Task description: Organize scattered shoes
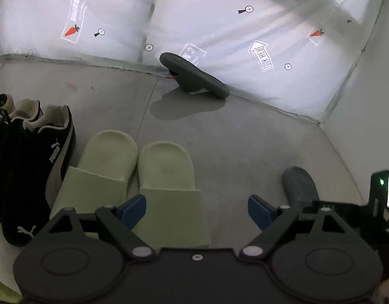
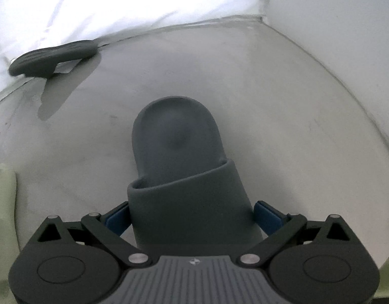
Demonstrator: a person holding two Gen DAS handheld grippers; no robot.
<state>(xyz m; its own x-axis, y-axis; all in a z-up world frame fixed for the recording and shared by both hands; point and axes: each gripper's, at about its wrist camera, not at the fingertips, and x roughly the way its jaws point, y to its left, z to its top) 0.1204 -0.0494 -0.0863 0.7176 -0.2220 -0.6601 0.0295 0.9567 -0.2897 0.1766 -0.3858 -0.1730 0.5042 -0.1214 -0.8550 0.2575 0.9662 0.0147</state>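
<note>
A: What are the right gripper's point(image 2: 193, 215) fingers doing?

B: Its blue pads point(image 2: 266, 215) sit on either side of the strap of a dark grey slide point(image 2: 179, 167). The left pad presses against the strap; whether the right one touches it, I cannot tell. The slide fills the middle of the right wrist view, heel end pointing up the frame, on the grey floor point(image 2: 283, 116).

A: And the left gripper point(image 1: 197, 209)?

B: Spread wide, with nothing between its blue pads point(image 1: 133, 209). Just beyond the left pad, in the lower centre of that view, a pair of pale green slides point(image 1: 143, 174) lies side by side, touching.

A: What is farther out?

B: At the left edge of the left wrist view stands a black Puma sneaker point(image 1: 40, 167), just beside the green pair, with more shoes partly cut off behind it. At lower right the dark grey slide shows again, with the right gripper's body beside it.

A: And the other grey one?

B: A second dark grey slide point(image 1: 194, 76) is tipped on its side, sole outward, leaning against the white printed sheet point(image 1: 219, 20) in the upper centre. In the right wrist view it is at upper left point(image 2: 52, 57).
</note>
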